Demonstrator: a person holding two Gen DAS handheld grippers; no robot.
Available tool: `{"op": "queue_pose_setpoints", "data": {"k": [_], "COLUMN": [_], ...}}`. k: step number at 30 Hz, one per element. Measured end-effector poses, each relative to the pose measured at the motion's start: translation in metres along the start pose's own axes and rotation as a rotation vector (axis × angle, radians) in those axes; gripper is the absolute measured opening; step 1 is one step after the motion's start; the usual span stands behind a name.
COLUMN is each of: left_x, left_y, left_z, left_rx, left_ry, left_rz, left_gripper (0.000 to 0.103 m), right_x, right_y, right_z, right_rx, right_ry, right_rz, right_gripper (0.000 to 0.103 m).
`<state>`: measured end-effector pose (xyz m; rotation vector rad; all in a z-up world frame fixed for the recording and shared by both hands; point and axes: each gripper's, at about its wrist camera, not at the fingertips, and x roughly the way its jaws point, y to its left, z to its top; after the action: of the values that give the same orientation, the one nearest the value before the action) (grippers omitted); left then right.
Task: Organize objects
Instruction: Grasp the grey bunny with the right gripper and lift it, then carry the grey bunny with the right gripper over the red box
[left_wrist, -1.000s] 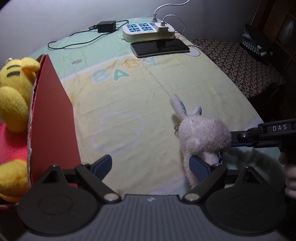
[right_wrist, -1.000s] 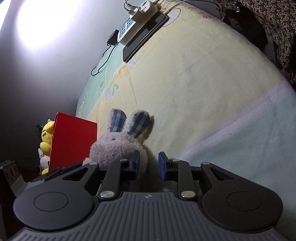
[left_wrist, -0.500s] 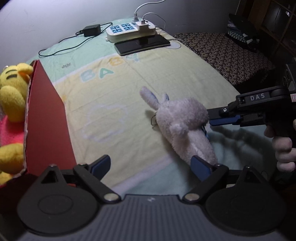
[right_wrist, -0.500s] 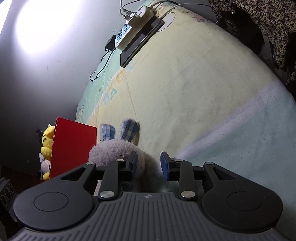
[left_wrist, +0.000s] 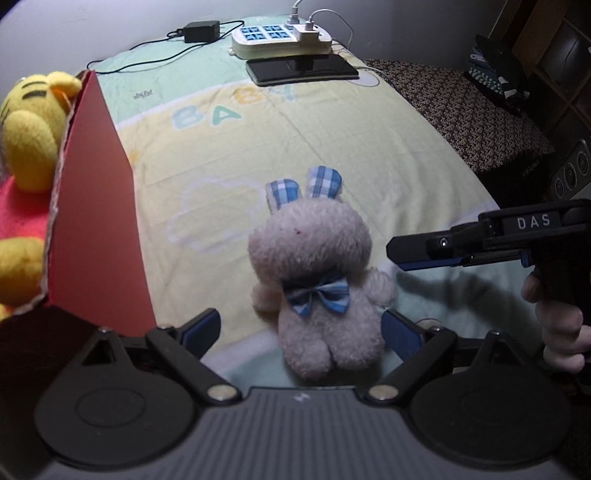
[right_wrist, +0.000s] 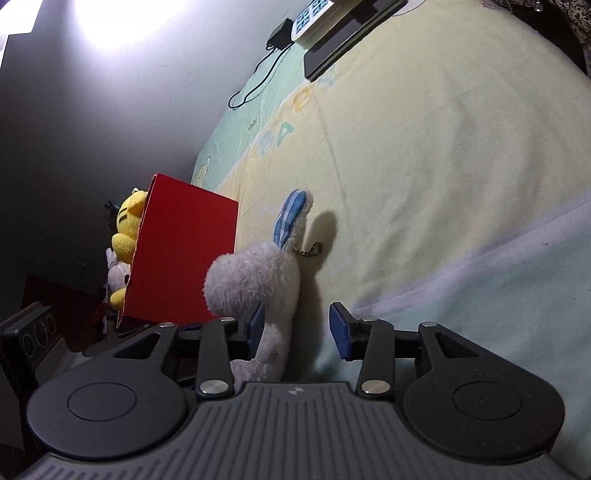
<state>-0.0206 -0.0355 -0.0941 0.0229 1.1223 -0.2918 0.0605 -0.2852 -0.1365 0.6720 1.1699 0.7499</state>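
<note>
A grey plush bunny (left_wrist: 314, 258) with blue checked ears and a bow lies face up on the bed sheet (left_wrist: 229, 155). Its body sits between the wide fingers of my left gripper (left_wrist: 303, 330), which is open; the left pad stands well clear of it. My right gripper (left_wrist: 397, 254) hovers just right of the bunny's head, held by a hand (left_wrist: 561, 332). In the right wrist view the bunny (right_wrist: 255, 280) shows between the opening jaws of the right gripper (right_wrist: 297, 328), near the left pad, with neither pad pressing it. A red box (left_wrist: 92, 221) at the left holds yellow plush toys (left_wrist: 29, 140).
A power strip (left_wrist: 280, 38), a black adapter (left_wrist: 201, 31) with cable and a dark phone (left_wrist: 303, 70) lie at the bed's far end. Dark patterned fabric (left_wrist: 461, 110) and a speaker (left_wrist: 572, 170) are to the right. The red box (right_wrist: 184, 254) stands close behind the bunny in the right wrist view.
The bunny went from hanging sideways in the right gripper's pinch to lying face up on the sheet. The right gripper's jaws have spread and its tip has drawn back from the bunny.
</note>
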Motion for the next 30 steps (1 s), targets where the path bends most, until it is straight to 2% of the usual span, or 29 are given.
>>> {"op": "queue_pose_setpoints", "data": {"k": [4,7,8,10,12,20,30], "left_x": [0.018,0.028,0.031,0.036,0.039,0.023,-0.024], "left_y": [0.007,0.015,0.016,0.017,0.018,0.012,0.014], "left_z": [0.001,0.004,0.005,0.007,0.008,0.011,0.005], "left_rx": [-0.037,-0.097,-0.111,-0.128,-0.139,-0.08,0.013], "left_ry": [0.025,0.034,0.032,0.033,0.031,-0.006,-0.111], "left_rz": [-0.024,-0.092,-0.116,-0.14,-0.155,-0.168,-0.213], "left_gripper": [0.093,0.093,0.091,0.084,0.082,0.074,0.073], "right_x": [0.01,0.019,0.022,0.027,0.032,0.032,0.008], "right_y": [0.007,0.008,0.007,0.006,0.008,0.02,0.057], "right_z": [0.0,0.001,0.001,0.001,0.001,-0.005,-0.023], "right_rx": [-0.025,-0.033,-0.027,-0.011,-0.003,-0.013,-0.055], "right_ry": [0.028,0.039,0.04,0.043,0.047,0.024,-0.081], "right_rz": [0.012,0.009,0.012,0.023,0.035,0.029,0.03], "right_gripper": [0.054,0.056,0.059,0.059,0.059,0.044,0.041]}}
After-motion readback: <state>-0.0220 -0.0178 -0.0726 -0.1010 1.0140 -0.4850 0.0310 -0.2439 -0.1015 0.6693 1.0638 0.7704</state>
